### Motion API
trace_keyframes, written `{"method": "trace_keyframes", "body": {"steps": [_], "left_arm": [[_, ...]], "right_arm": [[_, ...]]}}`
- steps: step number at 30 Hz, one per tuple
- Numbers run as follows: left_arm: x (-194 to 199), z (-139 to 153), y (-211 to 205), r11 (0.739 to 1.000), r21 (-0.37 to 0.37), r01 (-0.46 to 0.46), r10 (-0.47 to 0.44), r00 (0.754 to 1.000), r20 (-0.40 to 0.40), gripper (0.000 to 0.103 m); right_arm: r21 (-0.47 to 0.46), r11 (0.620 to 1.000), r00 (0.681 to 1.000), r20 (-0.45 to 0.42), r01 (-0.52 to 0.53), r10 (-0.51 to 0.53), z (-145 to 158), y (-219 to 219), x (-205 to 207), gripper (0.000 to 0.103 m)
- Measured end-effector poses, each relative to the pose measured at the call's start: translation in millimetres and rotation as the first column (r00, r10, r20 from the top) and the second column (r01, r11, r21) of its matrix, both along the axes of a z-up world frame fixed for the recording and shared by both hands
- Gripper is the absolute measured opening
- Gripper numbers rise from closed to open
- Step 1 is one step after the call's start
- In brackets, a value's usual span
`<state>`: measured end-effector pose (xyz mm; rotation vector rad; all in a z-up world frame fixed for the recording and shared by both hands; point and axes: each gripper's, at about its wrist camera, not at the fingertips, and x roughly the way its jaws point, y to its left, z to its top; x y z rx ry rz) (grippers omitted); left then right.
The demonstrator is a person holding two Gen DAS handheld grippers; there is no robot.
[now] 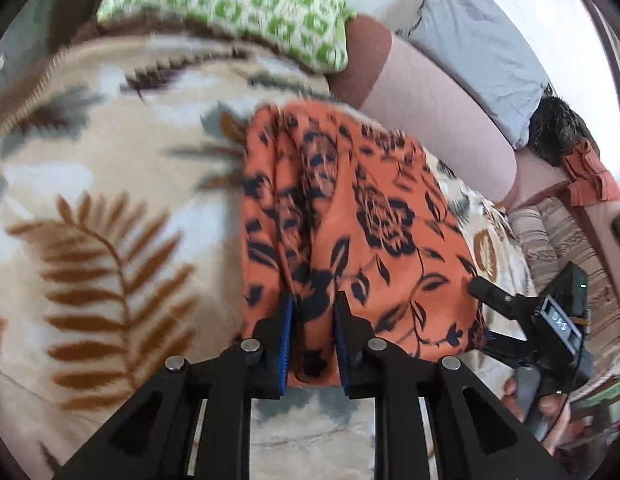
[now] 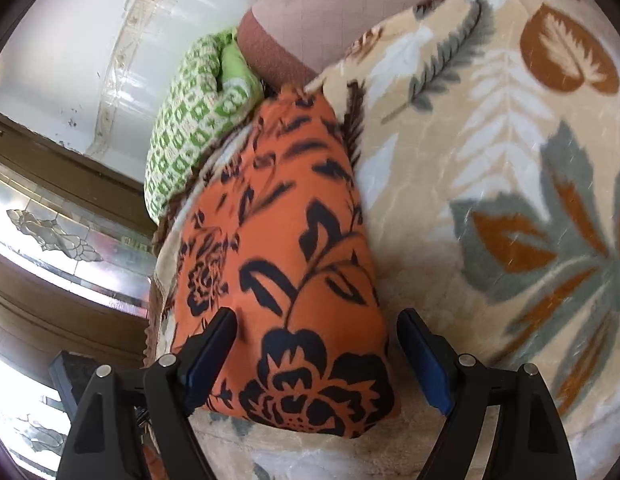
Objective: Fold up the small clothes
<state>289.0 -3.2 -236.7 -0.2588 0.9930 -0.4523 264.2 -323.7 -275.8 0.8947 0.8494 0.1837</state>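
An orange cloth with a black flower print [image 1: 370,208] lies folded into a long strip on a beige leaf-patterned blanket [image 1: 110,200]. My left gripper [image 1: 313,312] is at the strip's near end, its blue pads pinching a raised fold of the cloth. My right gripper [image 1: 486,312] shows at the cloth's right edge, held by a hand. In the right wrist view the orange cloth [image 2: 294,208] runs away from me over the blanket [image 2: 490,160]. My right gripper [image 2: 316,320] stands wide open astride its near end, and neither pad touches the fabric.
A green-and-white patterned pillow [image 1: 238,4] lies at the blanket's far edge, beside a pink bolster [image 1: 438,112] and a grey pillow [image 1: 478,40]. A dark furry item [image 1: 554,128] and another orange garment [image 1: 590,176] sit at the far right. A white wall and patterned glass [image 2: 54,236] border the left.
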Motion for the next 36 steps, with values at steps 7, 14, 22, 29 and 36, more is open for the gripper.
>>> {"method": "trace_keyframes", "body": {"steps": [7, 14, 22, 29, 36], "left_arm": [[-3.6, 29.3, 4.3, 0.994, -0.001, -0.105, 0.104, 0.981, 0.164, 0.054], [5.0, 2.3, -56.1, 0.926, 0.368, -0.080, 0.003, 0.979, 0.204, 0.058], [23.4, -9.1, -35.3, 0.946, 0.298, -0.126, 0.099, 0.990, 0.103, 0.076], [26.1, 6.0, -6.4, 0.943, 0.213, -0.255, 0.230, 0.964, 0.137, 0.076], [41.4, -12.0, 18.8, 0.927, 0.244, -0.287, 0.287, 0.957, 0.035, 0.076]], "right_arm": [[-0.080, 0.994, 0.991, 0.118, 0.070, -0.061, 28.6, -10.0, -7.6, 0.078], [-0.344, 0.939, 0.992, 0.122, 0.006, 0.038, 30.9, 26.8, 0.1, 0.036], [-0.325, 0.945, 0.996, 0.061, -0.039, 0.062, 28.2, 14.9, 3.8, 0.038], [-0.370, 0.929, 0.990, 0.124, -0.015, 0.066, 53.7, 14.8, 24.7, 0.038], [-0.435, 0.896, 0.996, -0.068, -0.086, 0.063, 39.0, 30.1, 84.0, 0.039]]}}
